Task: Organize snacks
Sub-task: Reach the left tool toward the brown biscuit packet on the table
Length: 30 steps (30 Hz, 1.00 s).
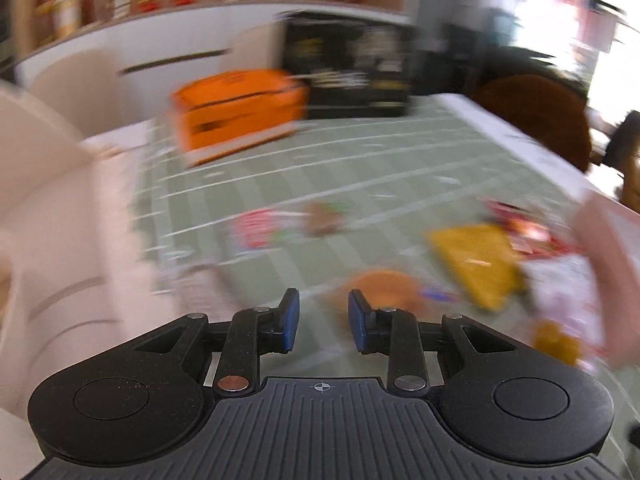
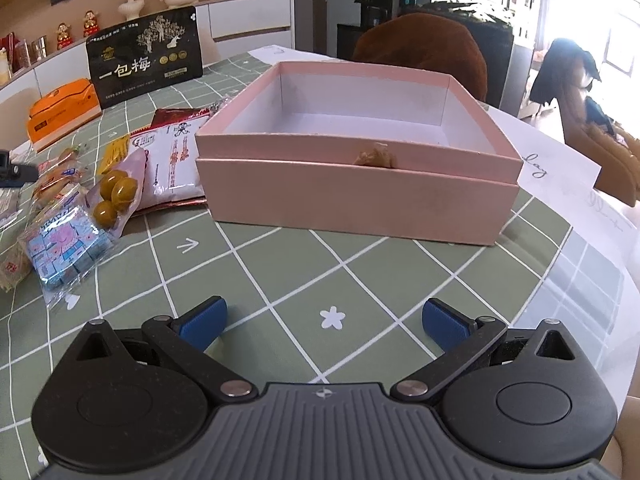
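Left wrist view: the whole scene is smeared by motion blur, so the snacks on the green checked tablecloth (image 1: 360, 168) read only as colour patches. A yellow packet (image 1: 476, 260) and a red-and-white one (image 1: 260, 226) can be picked out, but their labels cannot be read. An orange box (image 1: 236, 112) and a black bag (image 1: 352, 68) stand at the far end, both blurred. The pink box (image 1: 612, 248) is cut off at the right edge. The left gripper (image 1: 323, 322) has its blue pads a narrow gap apart with nothing between them, only tablecloth showing through.

Right wrist view: sharp. The pink box (image 2: 356, 196) sits open on the tablecloth (image 2: 280, 280), and its inside looks bare, though the near wall hides part of the floor. A small tan lump (image 2: 374, 157) sits on its front rim. The snack packets (image 2: 120, 184) lie heaped just left of the box, the leftmost ones cut off by the frame. The right gripper (image 2: 324, 322) hangs above the cloth with fingers spread wide, holding and touching nothing
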Tool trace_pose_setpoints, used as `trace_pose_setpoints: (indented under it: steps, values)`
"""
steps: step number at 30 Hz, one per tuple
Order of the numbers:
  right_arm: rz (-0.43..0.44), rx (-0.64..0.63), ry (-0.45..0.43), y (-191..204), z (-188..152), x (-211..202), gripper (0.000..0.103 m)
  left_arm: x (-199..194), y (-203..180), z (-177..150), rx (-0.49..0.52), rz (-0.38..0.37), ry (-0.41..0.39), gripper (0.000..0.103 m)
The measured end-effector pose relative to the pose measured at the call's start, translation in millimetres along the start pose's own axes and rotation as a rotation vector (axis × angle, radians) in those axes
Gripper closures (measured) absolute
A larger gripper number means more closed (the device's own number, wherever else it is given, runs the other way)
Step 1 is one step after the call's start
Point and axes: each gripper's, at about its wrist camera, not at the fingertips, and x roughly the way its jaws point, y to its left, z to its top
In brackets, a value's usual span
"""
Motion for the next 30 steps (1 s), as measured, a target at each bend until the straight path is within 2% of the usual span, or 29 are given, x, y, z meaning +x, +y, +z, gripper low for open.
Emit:
trace_pose_setpoints:
  steps: [4, 9, 10, 13, 15, 17, 19, 21, 23, 25, 30]
  values:
    - [-0.001, 0.000, -0.007, 1, 0, 2, 0.000, 14, 26, -1, -0.079, 0.138, -0.027, 0.071]
    - [-0.010, -0.005, 0.027, 5, 6, 0, 0.002, 22, 29, 1, -0.049, 0.153, -0.046, 0.069]
    - [0.005, -0.025, 0.041, 11, 13, -1, 0.008, 22, 28, 0, -0.044, 0.139, -0.048, 0.064]
    - [0.075, -0.098, 0.016, 36, 41, -9, 0.009, 23, 16, -5, 0.049, 0.035, -0.039, 0.056]
    - [0.118, -0.143, -0.018, 56, 64, -15, 0.009, 16, 8, -12, 0.100, -0.031, -0.029, 0.055]
    - [0.170, -0.183, -0.025, 79, 90, -13, 0.009, 8, 6, -20, 0.104, -0.096, -0.029, 0.055]
    - [0.229, -0.221, -0.005, 107, 116, -4, 0.009, 2, 6, -27, 0.088, -0.153, -0.025, 0.057]
    - [0.301, -0.251, 0.054, 137, 140, 13, 0.009, -2, 6, -34, 0.055, -0.213, 0.005, 0.060]
    - [0.372, -0.265, 0.118, 164, 158, 36, 0.009, -7, 7, -40, 0.024, -0.238, 0.025, 0.060]
    - [0.407, -0.272, 0.157, 198, 173, 65, 0.009, -14, 9, -44, 0.006, -0.221, 0.021, 0.060]
    - [0.459, -0.281, 0.211, 278, 191, 131, 0.009, -27, 18, -33, -0.027, -0.074, -0.018, 0.061]
